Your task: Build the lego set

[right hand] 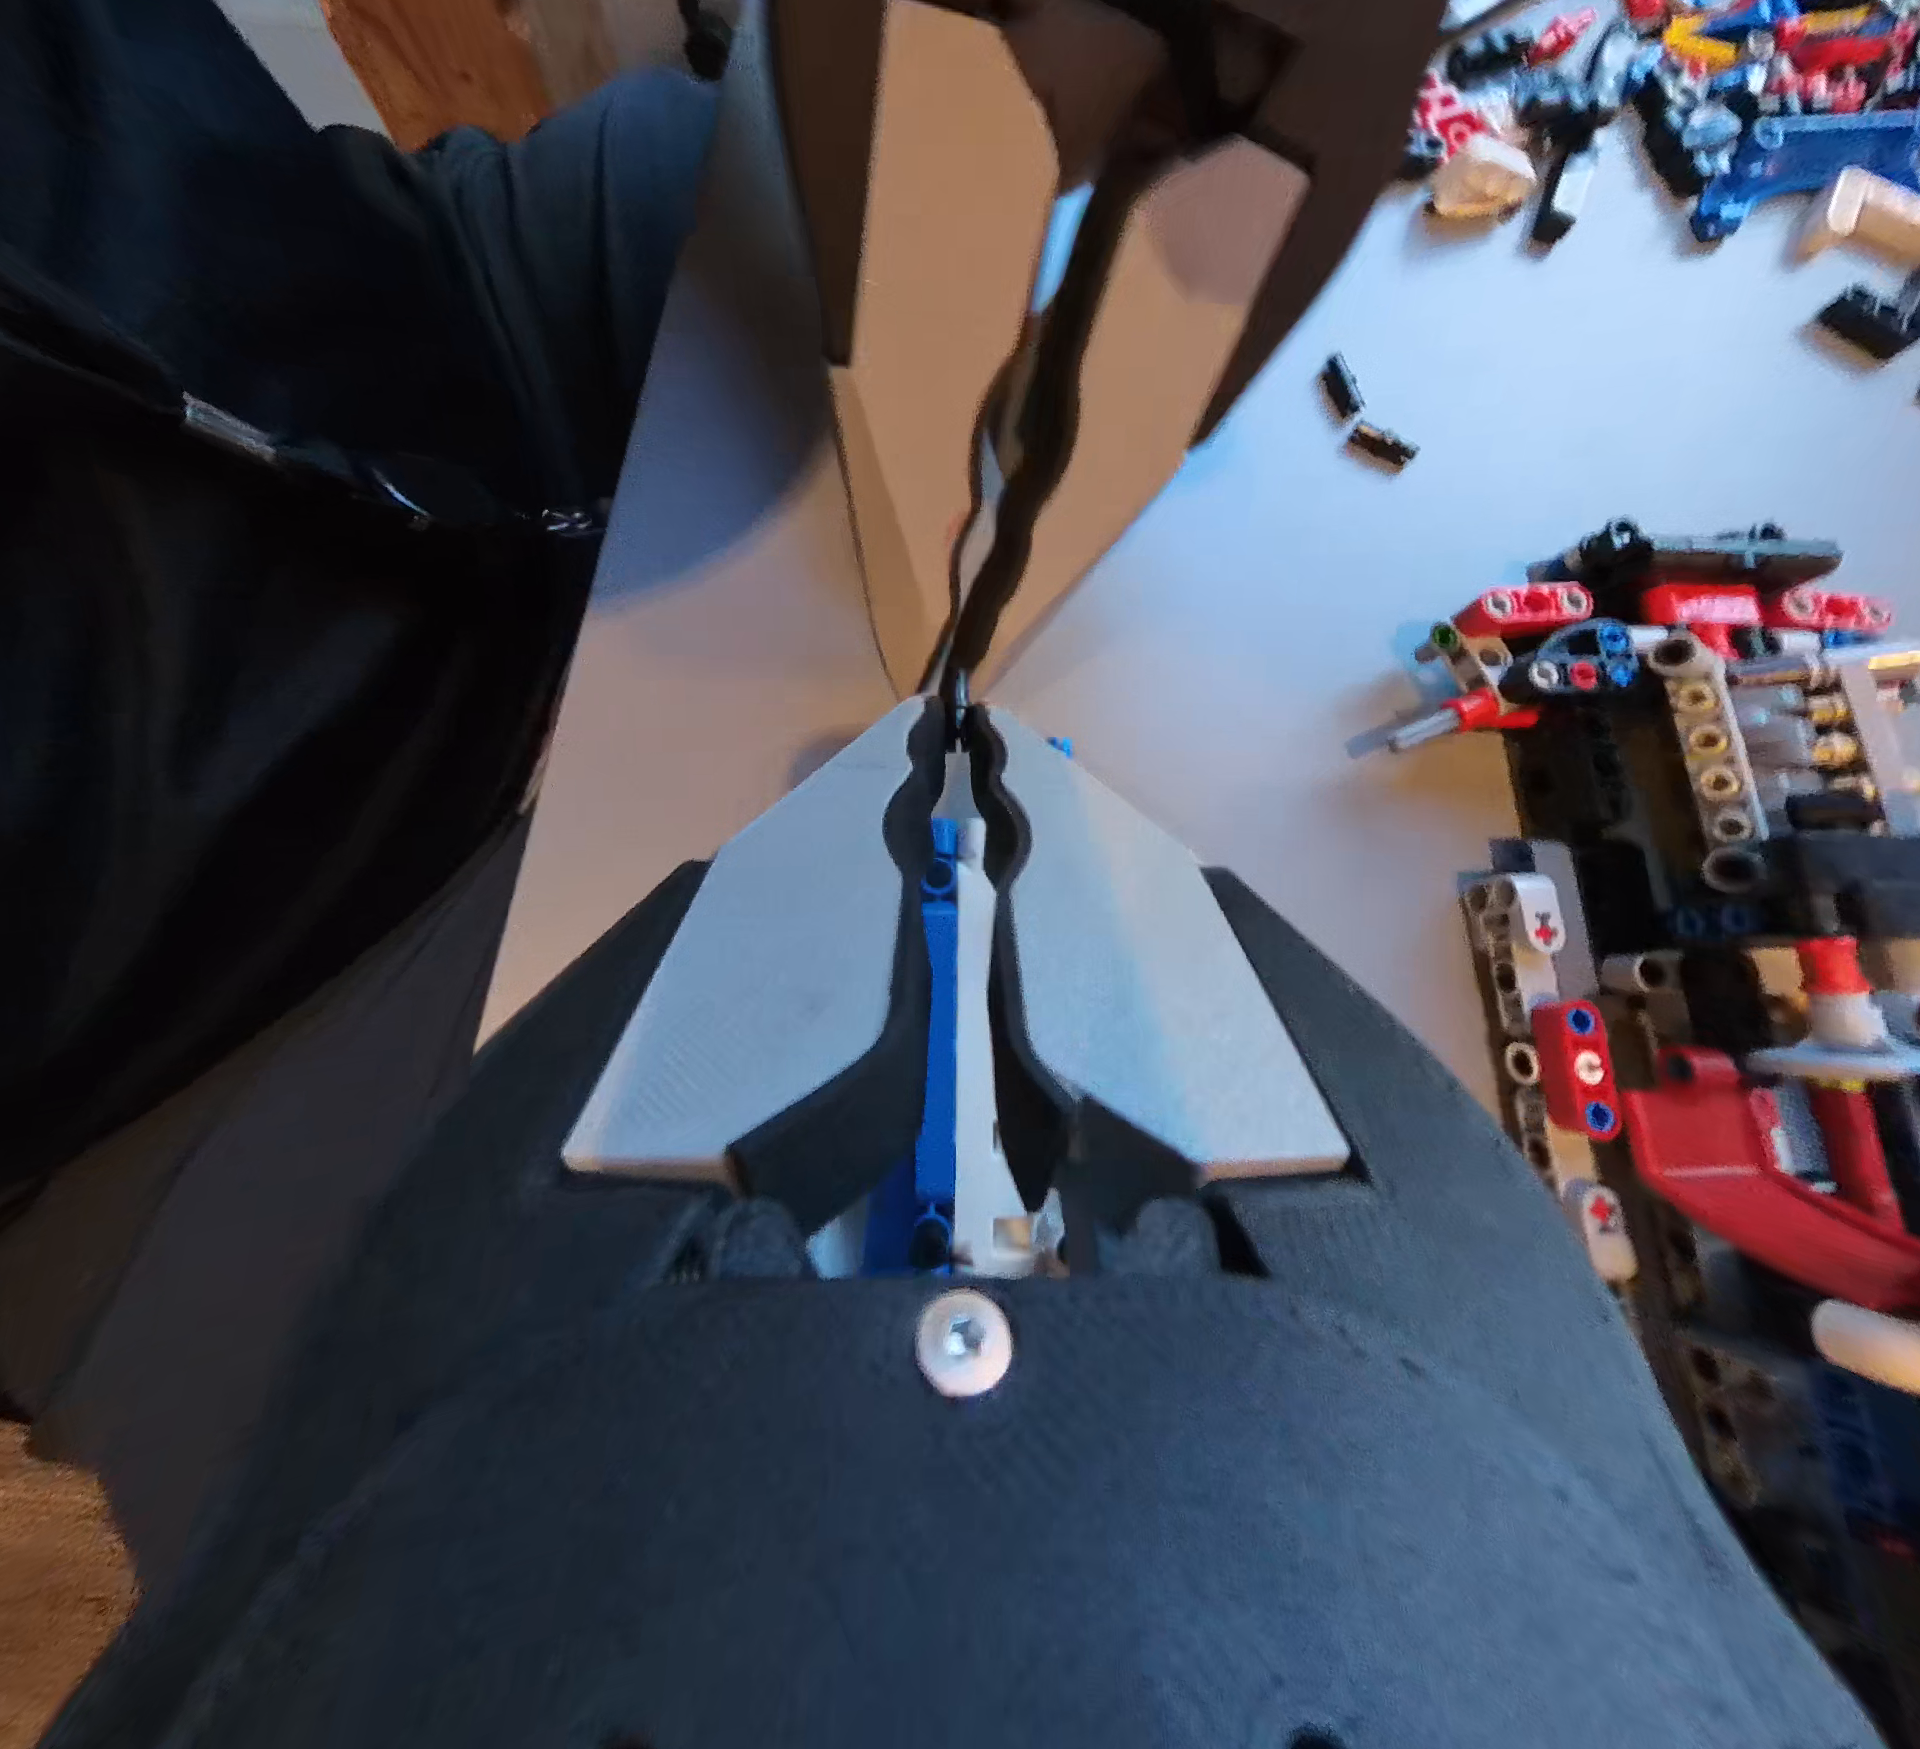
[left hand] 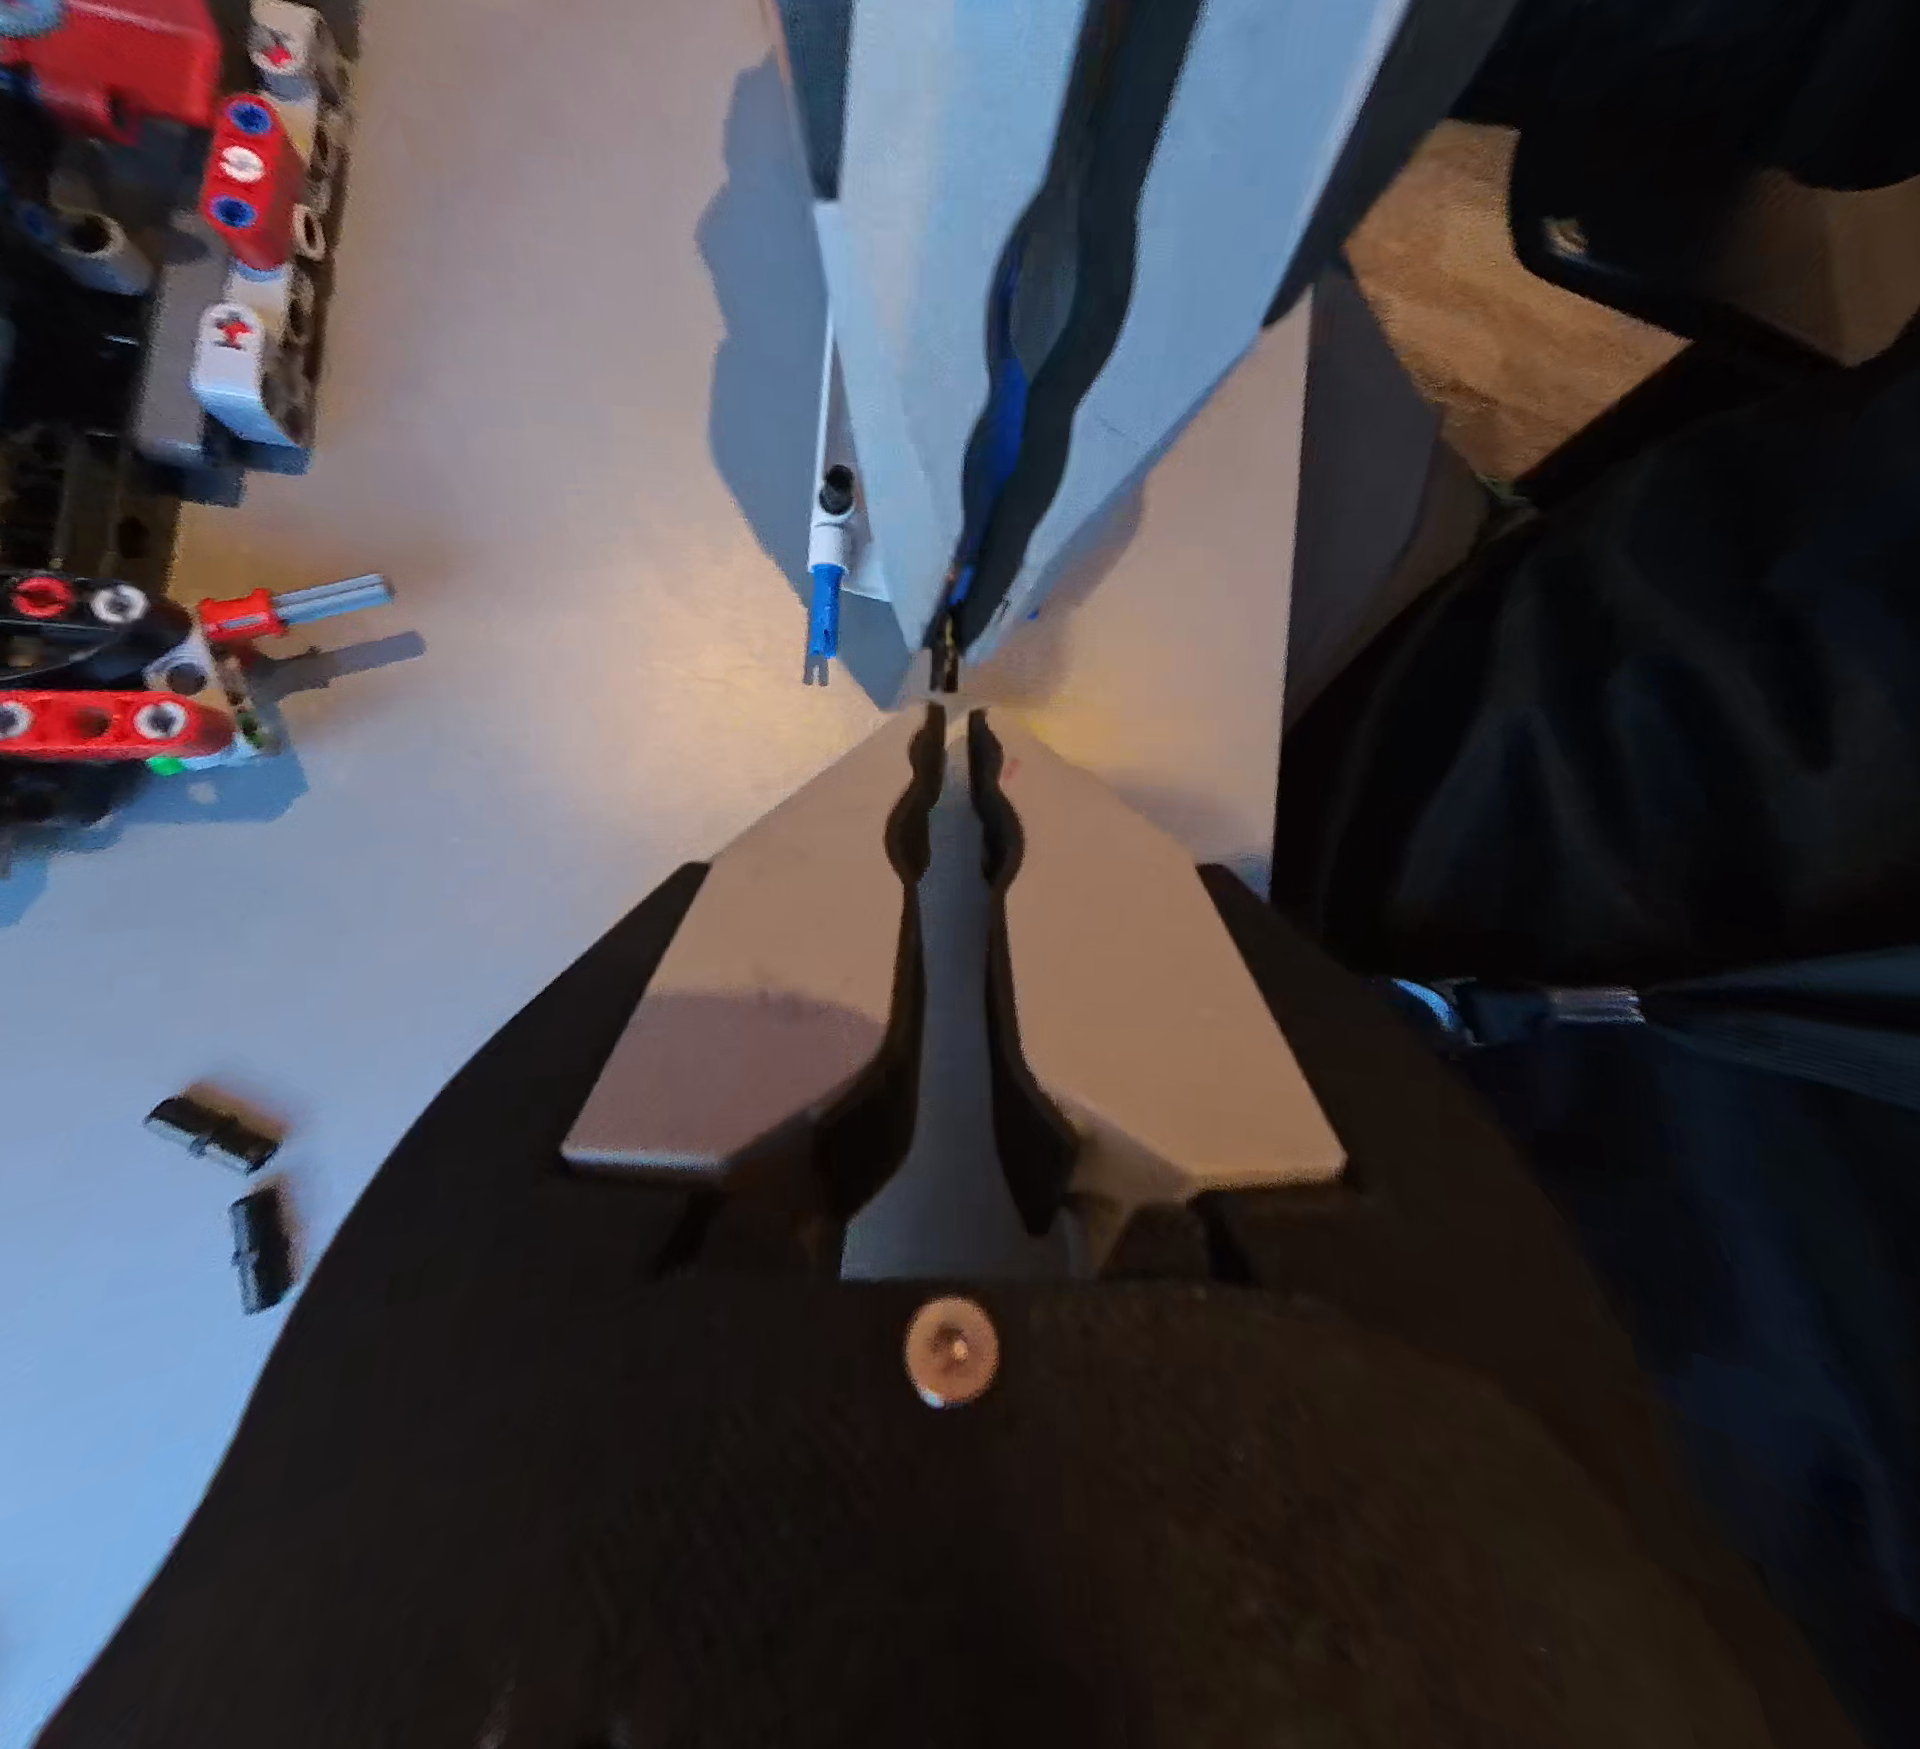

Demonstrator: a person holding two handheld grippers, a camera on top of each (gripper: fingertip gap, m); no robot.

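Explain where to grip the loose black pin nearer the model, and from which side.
Probably pinch the black pin across its middle from straight above, fingers either side of its length: it lies flat on the table, clear of the other pin.

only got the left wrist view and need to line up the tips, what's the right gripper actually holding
observer: a blue lego beam with a white piece alongside it, clamped lengthwise between the right gripper's jaws
operator: any spare parts around, i only see two small black pieces
observer: yes, a loose lego pile of red, blue and black parts lies on the table, past the half-built model
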